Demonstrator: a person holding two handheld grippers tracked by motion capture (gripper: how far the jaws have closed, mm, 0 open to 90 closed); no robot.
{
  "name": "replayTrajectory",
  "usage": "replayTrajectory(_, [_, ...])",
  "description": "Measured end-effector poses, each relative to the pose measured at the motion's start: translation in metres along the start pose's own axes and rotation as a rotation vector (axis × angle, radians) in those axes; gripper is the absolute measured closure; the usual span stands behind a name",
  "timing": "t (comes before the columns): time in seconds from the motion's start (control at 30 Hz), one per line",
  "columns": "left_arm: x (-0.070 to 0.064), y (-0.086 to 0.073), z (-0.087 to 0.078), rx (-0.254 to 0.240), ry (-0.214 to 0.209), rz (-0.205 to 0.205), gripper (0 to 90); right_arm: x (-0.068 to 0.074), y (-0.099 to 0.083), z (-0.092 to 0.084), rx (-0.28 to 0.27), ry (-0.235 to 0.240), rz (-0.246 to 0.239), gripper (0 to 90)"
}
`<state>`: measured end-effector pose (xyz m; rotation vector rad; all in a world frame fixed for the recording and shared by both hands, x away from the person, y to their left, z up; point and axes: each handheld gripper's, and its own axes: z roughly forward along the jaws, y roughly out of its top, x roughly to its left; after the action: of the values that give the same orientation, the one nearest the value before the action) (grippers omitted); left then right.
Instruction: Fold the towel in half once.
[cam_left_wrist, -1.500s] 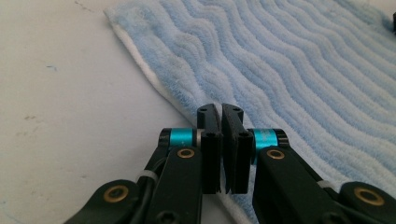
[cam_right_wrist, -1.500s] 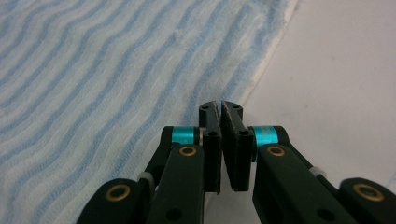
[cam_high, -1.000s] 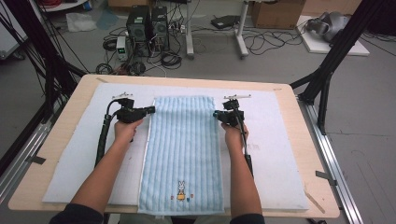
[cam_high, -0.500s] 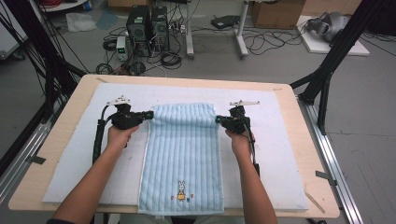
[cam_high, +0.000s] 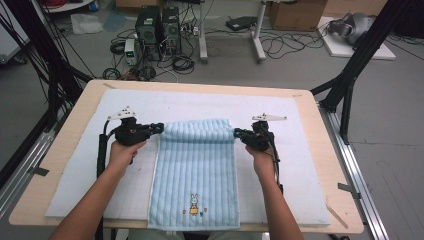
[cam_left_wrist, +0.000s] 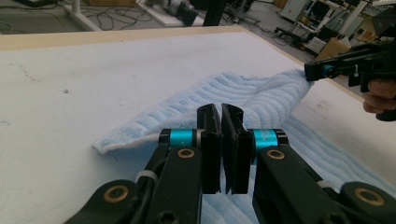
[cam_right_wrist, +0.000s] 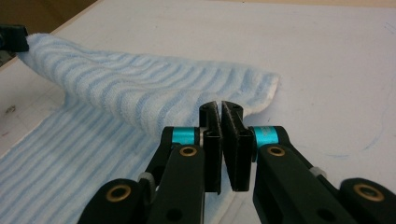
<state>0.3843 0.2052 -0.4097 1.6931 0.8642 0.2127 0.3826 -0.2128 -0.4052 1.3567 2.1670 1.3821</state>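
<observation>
1. High view: a light blue striped terry towel with a small rabbit motif (cam_high: 195, 170) lay lengthwise on a white foam mat (cam_high: 300, 165) that covered a pale wooden table (cam_high: 75, 110).
2. The towel's far edge was lifted off the mat and curled over toward the person; its near end hung just over the mat's front edge.
3. The left gripper (cam_high: 159, 127) was at the far left corner of the towel, and the right gripper (cam_high: 237, 133) at the far right corner. Each was held in a hand, and both pointed inward at the towel.
4. A black computer tower (cam_high: 157, 25) and loose cables (cam_high: 280, 45) sat on the floor beyond the table.
5. Left gripper view: the left gripper (cam_left_wrist: 220, 122) had its jaws pressed together, clamped on towel (cam_left_wrist: 252, 98) cloth; the raised fold ran across to the right gripper (cam_left_wrist: 314, 73) at the far corner.
6. Right gripper view: the right gripper (cam_right_wrist: 220, 119) had its jaws together, pinching the towel (cam_right_wrist: 126, 93) corner; the fold stood off the mat (cam_right_wrist: 336, 70) and flat towel lay below it.
</observation>
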Motion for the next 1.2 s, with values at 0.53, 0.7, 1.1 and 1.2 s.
replayTrajectory(0.53, [-0.008,-0.023,-0.015,0.012,-0.056,-0.026,85.8,0.015,-0.02,-0.01,0.03,0.041,-0.059,86.5])
replayTrajectory(0.7, [-0.014,-0.033,-0.018,0.055,-0.059,-0.011,85.6,0.018,-0.033,-0.016,0.041,0.055,-0.073,86.1])
replayTrajectory(1.1, [-0.023,-0.049,-0.032,0.116,-0.091,-0.016,84.7,0.032,-0.056,-0.025,0.101,0.065,-0.13,85.6])
replayTrajectory(1.2, [-0.021,-0.053,-0.031,0.119,-0.046,-0.039,70.0,0.032,-0.057,-0.024,0.098,0.06,-0.128,77.2])
